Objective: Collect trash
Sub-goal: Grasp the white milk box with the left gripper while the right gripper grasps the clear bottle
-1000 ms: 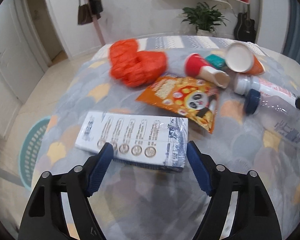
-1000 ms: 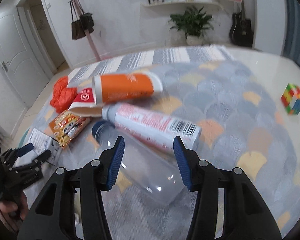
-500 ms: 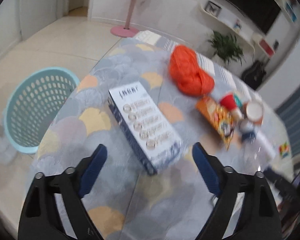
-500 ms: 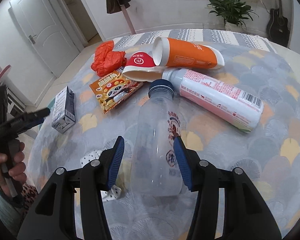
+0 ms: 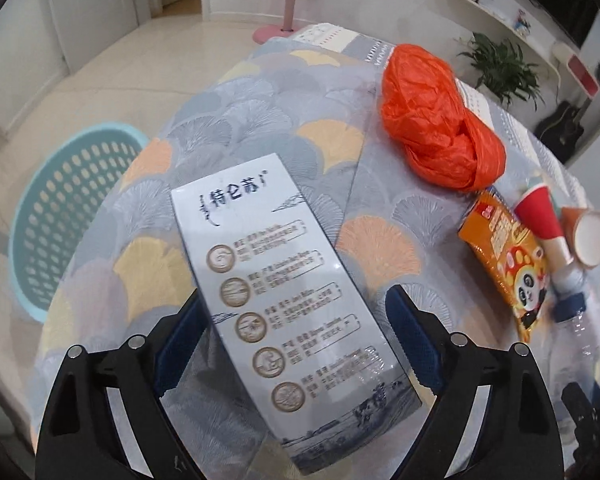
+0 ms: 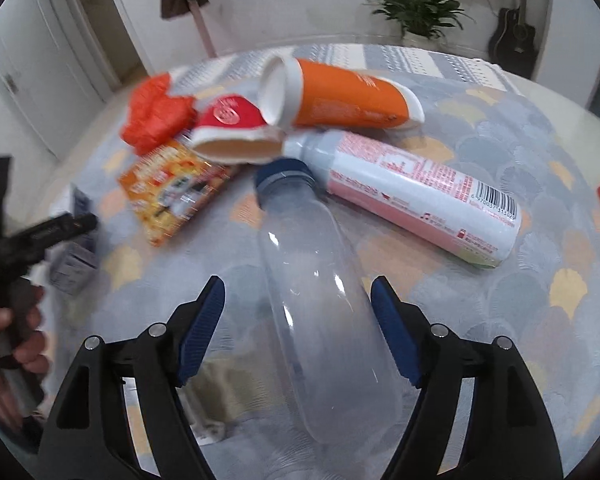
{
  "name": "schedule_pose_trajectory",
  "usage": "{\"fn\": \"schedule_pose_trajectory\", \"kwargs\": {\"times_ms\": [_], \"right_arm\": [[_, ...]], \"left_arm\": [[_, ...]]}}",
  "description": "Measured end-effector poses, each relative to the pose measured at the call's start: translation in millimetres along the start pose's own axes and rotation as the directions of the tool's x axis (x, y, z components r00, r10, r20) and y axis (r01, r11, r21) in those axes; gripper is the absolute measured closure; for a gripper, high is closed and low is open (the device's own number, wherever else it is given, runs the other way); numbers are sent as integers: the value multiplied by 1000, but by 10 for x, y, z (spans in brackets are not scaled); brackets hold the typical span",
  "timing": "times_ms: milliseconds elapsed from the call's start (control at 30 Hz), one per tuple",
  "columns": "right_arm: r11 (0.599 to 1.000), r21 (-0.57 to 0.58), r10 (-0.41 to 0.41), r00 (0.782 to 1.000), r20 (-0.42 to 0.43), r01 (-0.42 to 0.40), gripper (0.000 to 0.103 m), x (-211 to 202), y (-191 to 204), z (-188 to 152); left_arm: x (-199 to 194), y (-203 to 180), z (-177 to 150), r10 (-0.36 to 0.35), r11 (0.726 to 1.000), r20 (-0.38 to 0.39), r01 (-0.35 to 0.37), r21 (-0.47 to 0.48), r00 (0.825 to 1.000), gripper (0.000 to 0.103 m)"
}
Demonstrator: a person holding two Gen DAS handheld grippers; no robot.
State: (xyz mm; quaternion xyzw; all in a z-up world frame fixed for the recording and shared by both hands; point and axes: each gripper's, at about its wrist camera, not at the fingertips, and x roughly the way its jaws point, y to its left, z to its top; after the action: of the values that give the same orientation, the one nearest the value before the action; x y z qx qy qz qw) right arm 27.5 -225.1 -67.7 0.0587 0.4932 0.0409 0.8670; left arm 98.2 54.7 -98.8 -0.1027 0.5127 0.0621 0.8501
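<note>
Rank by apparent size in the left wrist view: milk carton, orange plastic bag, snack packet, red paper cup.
1. milk carton, inflated by nearness to the camera
2. orange plastic bag
3. snack packet
4. red paper cup

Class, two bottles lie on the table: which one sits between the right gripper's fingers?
The clear bottle with the dark blue cap; the white bottle with pink label lies beyond it, outside the opening fingers.

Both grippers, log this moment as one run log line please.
left gripper: open, straddling milk carton | right gripper: opening, around clear bottle, no grip
</note>
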Motion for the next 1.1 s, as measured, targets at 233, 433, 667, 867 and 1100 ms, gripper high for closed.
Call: {"fn": "schedule_pose_trajectory", "kwargs": {"times_ms": [233,433,667,867,1100], "right_arm": [[999,-27,-41,999,-13,41,54,65,15,-38],[999,-26,41,998,38,-40,59,-135,184,26],[988,-104,129,979,155,-114,59,-561,780,243],[940,-264,273,939,210,-214,59,-780,1712,496],[859,-389,419,894,159,-333,59,-576,2907,627]], "left_arm": [[-89,15,-38,-17,998,39,15,59,999,50],[-288,247,-24,-161,986,94,156,62,982,51],[-864,779,87,-235,971,279,236,28,931,51],[-1212,1405,340,-175,976,366,210,-58,914,50],[-1198,2192,440,-70,958,382,169,-231,921,50]]}}
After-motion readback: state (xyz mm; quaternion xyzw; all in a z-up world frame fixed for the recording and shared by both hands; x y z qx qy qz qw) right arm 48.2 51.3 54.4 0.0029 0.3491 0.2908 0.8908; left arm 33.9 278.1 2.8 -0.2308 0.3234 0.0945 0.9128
